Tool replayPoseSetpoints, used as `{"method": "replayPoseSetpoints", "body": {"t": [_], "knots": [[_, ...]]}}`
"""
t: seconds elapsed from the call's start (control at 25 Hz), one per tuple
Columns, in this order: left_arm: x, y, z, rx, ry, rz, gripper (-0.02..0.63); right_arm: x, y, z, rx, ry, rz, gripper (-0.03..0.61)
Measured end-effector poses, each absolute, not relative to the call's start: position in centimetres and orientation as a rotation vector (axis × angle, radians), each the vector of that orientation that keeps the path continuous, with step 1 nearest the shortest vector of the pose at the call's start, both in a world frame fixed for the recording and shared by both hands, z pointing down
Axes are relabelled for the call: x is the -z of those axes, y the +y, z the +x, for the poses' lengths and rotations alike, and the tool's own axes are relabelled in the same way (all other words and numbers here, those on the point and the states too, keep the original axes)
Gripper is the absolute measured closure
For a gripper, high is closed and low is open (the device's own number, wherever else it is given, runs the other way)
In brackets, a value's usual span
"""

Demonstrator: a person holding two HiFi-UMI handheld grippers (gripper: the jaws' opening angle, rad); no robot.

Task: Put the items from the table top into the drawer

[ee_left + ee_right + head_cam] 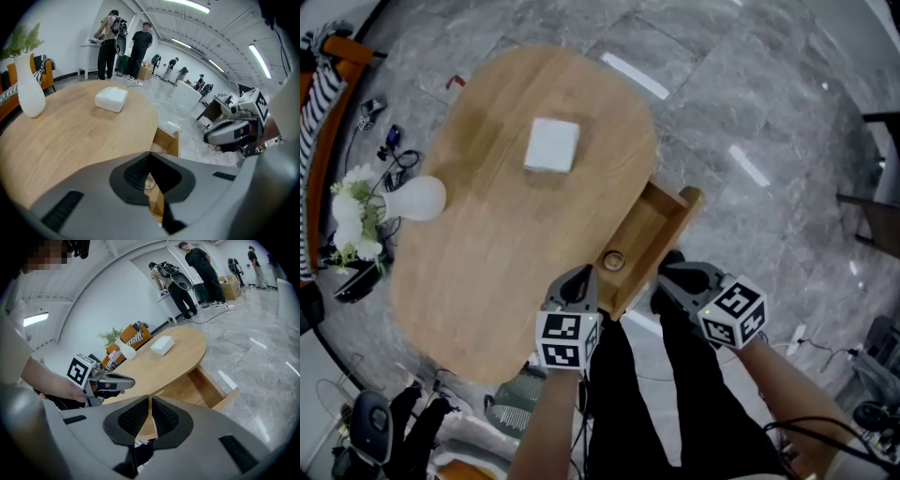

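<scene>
Tiny round item (pixel 613 261) in drawer (pixel 649 228), possibly tape

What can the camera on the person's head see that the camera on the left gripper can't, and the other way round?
Only the head view shows the left gripper from outside, marker cube included, and the person's legs. Only the left gripper view shows people standing by the far wall, and the ceiling lights. Both show the wooden table, the white box, the white vase, the open drawer and the right gripper.
</scene>
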State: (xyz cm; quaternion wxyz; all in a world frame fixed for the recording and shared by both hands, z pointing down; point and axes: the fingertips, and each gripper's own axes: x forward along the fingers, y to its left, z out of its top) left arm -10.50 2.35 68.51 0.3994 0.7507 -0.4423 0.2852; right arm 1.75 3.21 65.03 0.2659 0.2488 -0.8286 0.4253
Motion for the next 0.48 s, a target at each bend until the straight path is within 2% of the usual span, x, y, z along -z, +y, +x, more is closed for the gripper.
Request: {"method": "replayPoseSetpoints", "body": {"t": [0.48], "knots": [[-67.9,-1.3,-10.5,-0.716,-1.145,1.901,0.612,-65.7,3.3,0.4,-1.189,-2.217,0.578,0.534]]}}
